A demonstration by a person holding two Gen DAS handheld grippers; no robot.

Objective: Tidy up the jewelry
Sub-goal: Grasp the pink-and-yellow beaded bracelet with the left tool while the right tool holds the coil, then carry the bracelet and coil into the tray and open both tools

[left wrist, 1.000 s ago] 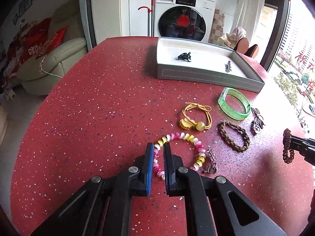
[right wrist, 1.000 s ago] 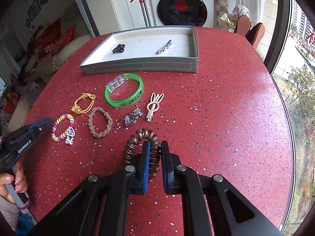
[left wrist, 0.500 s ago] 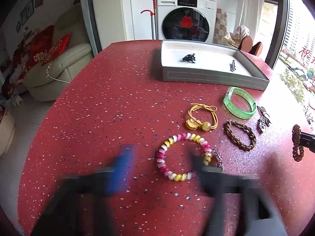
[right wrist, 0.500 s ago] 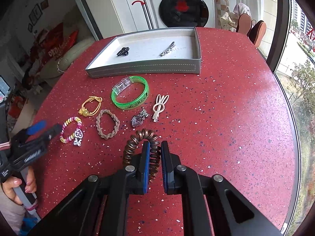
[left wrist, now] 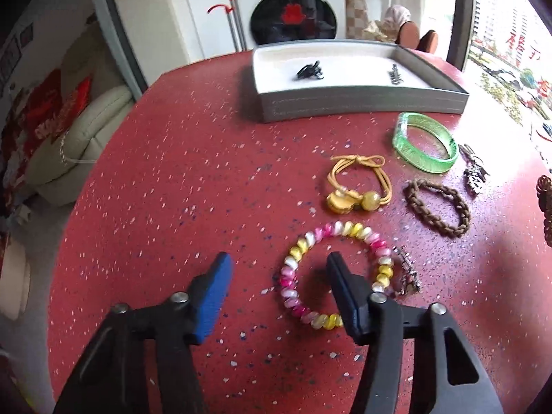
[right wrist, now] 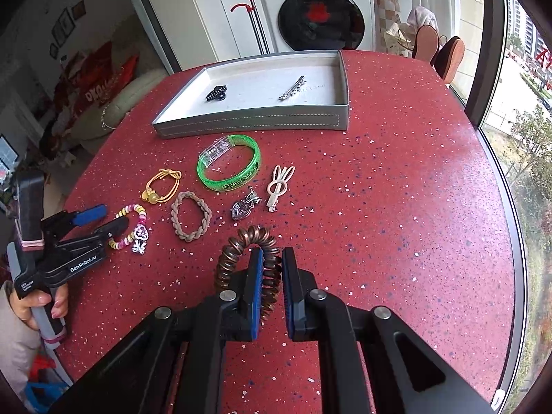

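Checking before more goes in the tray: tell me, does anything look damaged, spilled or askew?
Nothing stands out. The bracelets, hair ties and clips lie separate and intact on the red table; the tray sits flat, holding a black claw clip and a silver clip.

Daylight enters from the window [right wrist: 524, 110] at the right edge and is overexposed. Both views are bright, the left-wrist view slightly blurred, with fisheye bending and dark corners.
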